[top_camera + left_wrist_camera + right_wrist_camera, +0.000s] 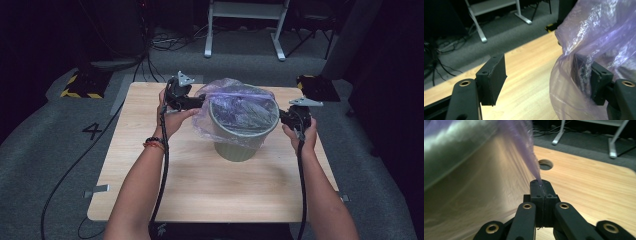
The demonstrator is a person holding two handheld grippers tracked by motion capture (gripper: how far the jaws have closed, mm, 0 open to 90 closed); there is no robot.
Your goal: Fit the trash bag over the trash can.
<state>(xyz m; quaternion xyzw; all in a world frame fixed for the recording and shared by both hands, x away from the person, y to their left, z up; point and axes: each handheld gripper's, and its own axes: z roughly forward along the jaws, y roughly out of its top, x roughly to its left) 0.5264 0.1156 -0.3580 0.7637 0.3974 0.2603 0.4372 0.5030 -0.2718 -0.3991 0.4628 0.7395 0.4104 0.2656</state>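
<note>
Tool on the right (541,185) is clenched on the purple bag (235,102); the left tool (544,77), released, should be re-closed on the film at the bin (240,140) rim.

A thin, glossy, crinkled purple plastic bag (235,102) lines a matt ribbed bin (236,145) on a smooth wood-grain table (200,185).

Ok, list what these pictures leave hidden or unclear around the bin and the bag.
- Inside of the bin: high view, covered by the purple bag stretched over its mouth.
- Bin wall: right gripper view, blurred, too close to the camera.
- One pad of the left gripper: left gripper view, veiled by the bag draped over it.
- Bag's edge in the shut right gripper: right gripper view, hidden between the jaws.
</note>
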